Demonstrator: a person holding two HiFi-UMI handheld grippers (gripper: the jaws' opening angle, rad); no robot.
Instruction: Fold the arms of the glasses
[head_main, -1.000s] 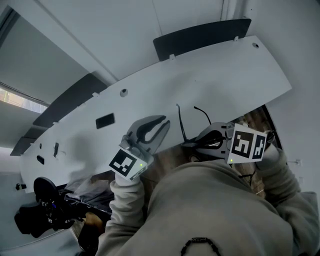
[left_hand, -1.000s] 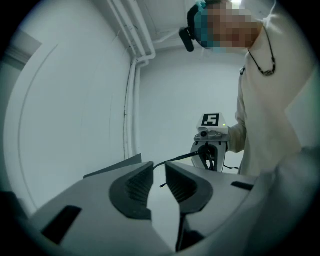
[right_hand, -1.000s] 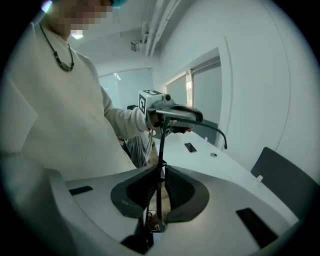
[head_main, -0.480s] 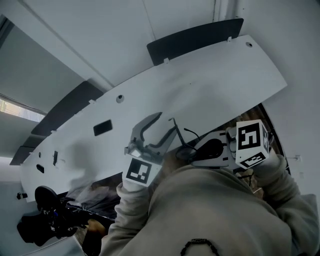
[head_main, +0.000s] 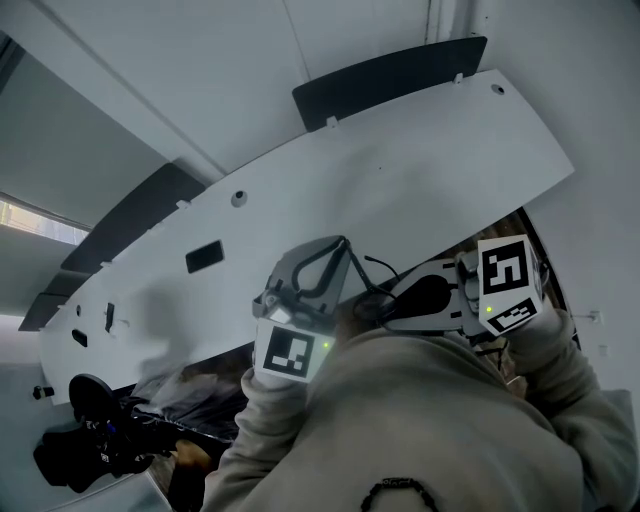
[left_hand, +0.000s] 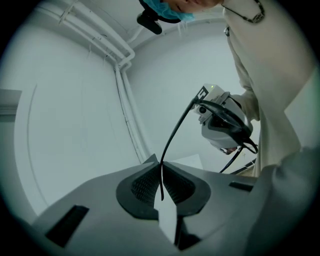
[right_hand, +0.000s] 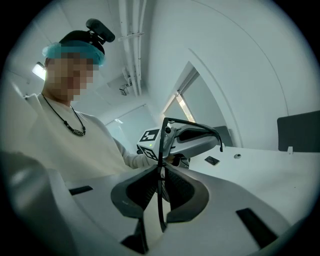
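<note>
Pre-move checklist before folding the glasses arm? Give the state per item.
1. Left gripper on the glasses arm: ok. The jaws have just been closing and the thin black arm sits between the pads.
2. Right gripper holding the glasses: ok, shut on a thin black part.
3. Which part the right gripper holds: cannot tell.
4. Arm folded: not ok, it stands out from the glasses.
5. Glasses off the table: ok, held up between both grippers.
</note>
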